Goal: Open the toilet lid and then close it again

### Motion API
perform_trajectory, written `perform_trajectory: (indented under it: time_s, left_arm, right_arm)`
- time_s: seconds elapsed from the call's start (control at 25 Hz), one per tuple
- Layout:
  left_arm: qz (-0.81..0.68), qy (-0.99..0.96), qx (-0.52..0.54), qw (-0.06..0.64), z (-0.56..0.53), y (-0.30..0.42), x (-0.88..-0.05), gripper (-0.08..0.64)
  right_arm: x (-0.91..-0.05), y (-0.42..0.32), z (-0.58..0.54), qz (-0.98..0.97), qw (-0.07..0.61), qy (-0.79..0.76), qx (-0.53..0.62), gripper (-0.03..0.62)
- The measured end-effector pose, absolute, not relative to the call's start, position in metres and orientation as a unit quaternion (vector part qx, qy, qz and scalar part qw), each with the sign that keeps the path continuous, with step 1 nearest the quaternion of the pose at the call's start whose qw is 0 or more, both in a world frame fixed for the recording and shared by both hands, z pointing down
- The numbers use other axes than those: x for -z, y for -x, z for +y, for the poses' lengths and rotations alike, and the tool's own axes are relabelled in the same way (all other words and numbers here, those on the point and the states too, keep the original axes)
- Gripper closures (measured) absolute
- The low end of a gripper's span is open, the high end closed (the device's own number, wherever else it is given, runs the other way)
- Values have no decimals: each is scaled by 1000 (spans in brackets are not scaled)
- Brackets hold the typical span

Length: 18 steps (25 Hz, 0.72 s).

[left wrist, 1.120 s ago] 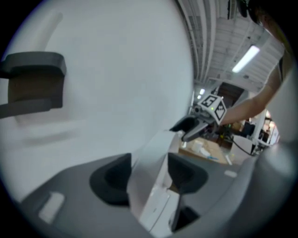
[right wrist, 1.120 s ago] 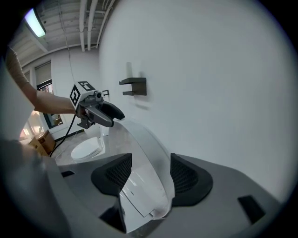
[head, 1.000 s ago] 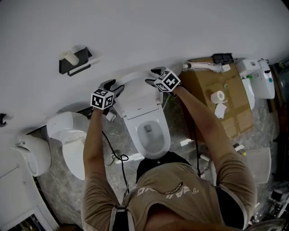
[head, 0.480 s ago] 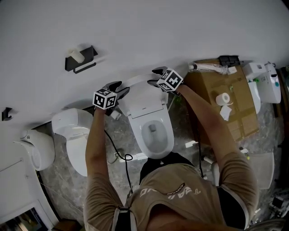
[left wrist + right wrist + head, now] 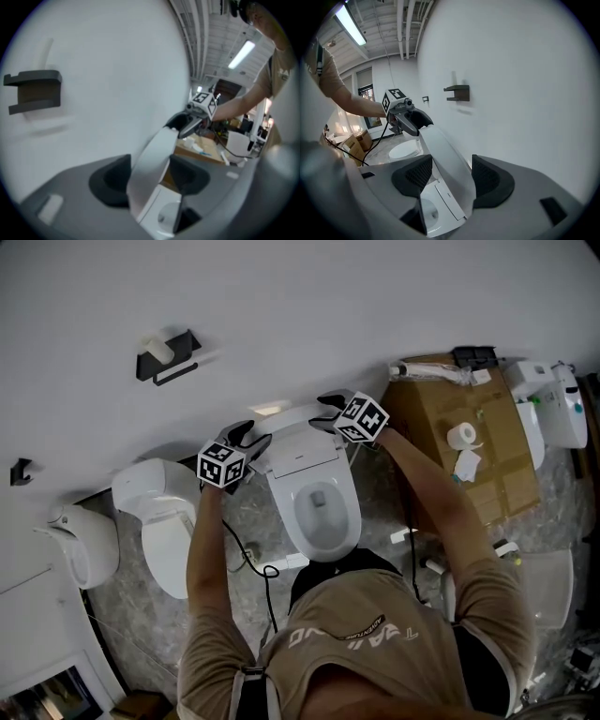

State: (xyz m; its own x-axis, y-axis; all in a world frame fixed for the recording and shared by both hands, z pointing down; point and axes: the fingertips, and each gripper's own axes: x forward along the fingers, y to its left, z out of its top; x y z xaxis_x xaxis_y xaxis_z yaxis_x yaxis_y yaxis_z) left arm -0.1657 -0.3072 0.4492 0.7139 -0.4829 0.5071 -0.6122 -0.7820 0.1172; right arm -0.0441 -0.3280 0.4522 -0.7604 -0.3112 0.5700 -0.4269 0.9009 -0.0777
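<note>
The white toilet (image 5: 323,512) stands against the wall in the head view, its bowl uncovered. Its lid (image 5: 292,423) is raised, leaning a little forward off the wall. My left gripper (image 5: 247,446) grips the lid's left edge and my right gripper (image 5: 330,412) its right edge. In the left gripper view the lid (image 5: 150,168) runs between the two dark pads of my left gripper (image 5: 149,177), with the right gripper (image 5: 187,124) at its far end. The right gripper view mirrors this: the lid (image 5: 447,164) sits in my right gripper (image 5: 450,179), the left gripper (image 5: 410,123) beyond.
A second toilet (image 5: 164,526) stands close on the left, another white fixture (image 5: 80,549) further left. A black holder (image 5: 167,357) hangs on the wall. Right of the toilet is a cardboard box (image 5: 487,474) with a paper roll (image 5: 459,435). A cable (image 5: 246,563) lies on the floor.
Both grippers and the lid's top edge have come a little forward, away from the wall. The head view has also shifted slightly.
</note>
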Motion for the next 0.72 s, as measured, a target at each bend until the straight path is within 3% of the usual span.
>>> perform_trajectory:
  time_s: [0.72]
  left_arm:
    - [-268, -902, -321, 106, -181, 143, -472, 305]
  right_arm:
    - [-474, 23, -200, -935, 322, -146, -38, 364]
